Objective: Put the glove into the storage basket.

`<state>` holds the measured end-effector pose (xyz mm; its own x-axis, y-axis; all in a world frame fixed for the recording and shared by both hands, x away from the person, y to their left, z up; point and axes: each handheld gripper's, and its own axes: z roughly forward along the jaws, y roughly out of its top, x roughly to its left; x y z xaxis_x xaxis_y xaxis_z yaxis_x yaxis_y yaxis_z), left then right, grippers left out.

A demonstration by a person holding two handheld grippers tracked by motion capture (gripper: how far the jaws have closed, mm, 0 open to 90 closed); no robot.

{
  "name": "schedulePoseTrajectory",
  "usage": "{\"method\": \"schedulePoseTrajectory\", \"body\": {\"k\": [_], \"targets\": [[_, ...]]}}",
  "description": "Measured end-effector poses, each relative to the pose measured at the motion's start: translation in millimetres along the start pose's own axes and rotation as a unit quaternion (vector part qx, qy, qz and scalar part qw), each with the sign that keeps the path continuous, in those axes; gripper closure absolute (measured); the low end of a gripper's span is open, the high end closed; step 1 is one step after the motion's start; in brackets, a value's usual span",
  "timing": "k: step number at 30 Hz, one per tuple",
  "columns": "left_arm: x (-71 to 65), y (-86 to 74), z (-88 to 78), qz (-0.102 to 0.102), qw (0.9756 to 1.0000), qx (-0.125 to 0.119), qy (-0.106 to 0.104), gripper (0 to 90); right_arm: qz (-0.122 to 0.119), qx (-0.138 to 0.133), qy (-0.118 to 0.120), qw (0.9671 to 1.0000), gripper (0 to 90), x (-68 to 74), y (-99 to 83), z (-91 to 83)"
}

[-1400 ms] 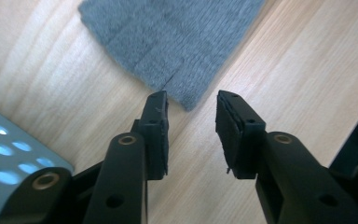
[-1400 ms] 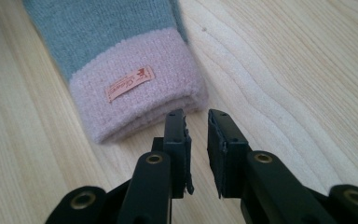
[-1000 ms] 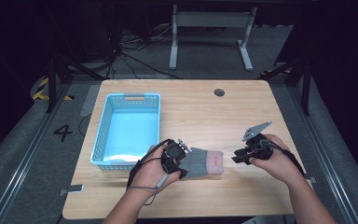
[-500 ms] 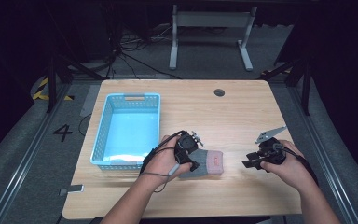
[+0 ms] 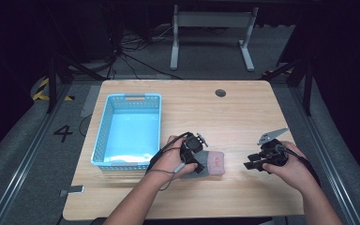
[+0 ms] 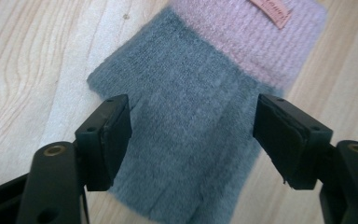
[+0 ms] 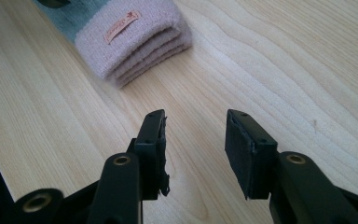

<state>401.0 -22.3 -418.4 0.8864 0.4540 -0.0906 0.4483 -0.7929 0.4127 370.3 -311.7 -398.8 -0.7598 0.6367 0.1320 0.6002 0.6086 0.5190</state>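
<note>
Lay flat on the desk (image 5: 243, 108): folded glove (image 6: 200, 116), long axis running away between the just-opened left claw (image 6: 193, 135). Hung empty and open, well apart: right claw (image 7: 193, 140).

On my table (image 5: 243, 117) the basket (image 5: 104, 140) sits at the left, toward the near half. Just right of its near corner lies the folded glove (image 5: 211, 163), flat on the wood, cuff end pointing right. My left gripper (image 5: 198, 161) sits over the glove's left end, its 2 jaws straddling the fabric. My right gripper (image 5: 252, 164) rests well right of the glove, jaws facing the cuff across bare wood.
</note>
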Motion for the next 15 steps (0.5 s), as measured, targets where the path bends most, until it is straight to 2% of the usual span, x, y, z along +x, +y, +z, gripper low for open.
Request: {"method": "schedulePoseTrajectory", "body": {"k": [2, 6, 10, 15], "targets": [[-0.2, 0.3, 4.3, 0.0, 1.0, 0.009, 0.002, 26.7, 0.0, 0.001, 0.0, 1.0, 58.6, 0.7, 0.2, 0.6], [0.6, 0.2, 10.1, 0.0, 0.9999, 0.014, 0.007, 23.9, -0.002, 0.001, 0.001, 1.0, 58.1, 1.4, 0.3, 1.5], [-0.2, 0.9, 14.1, 0.001, 0.9998, 0.017, 0.01, 17.5, -0.004, -0.001, 0.001, 1.0, 57.1, 2.6, 0.9, 2.8], [0.5, 1.4, 18.1, -0.006, 0.9997, 0.019, 0.011, 15.0, -0.012, -0.007, 0.001, 0.9999, 57.1, 4.4, 1.5, 3.2]]}}
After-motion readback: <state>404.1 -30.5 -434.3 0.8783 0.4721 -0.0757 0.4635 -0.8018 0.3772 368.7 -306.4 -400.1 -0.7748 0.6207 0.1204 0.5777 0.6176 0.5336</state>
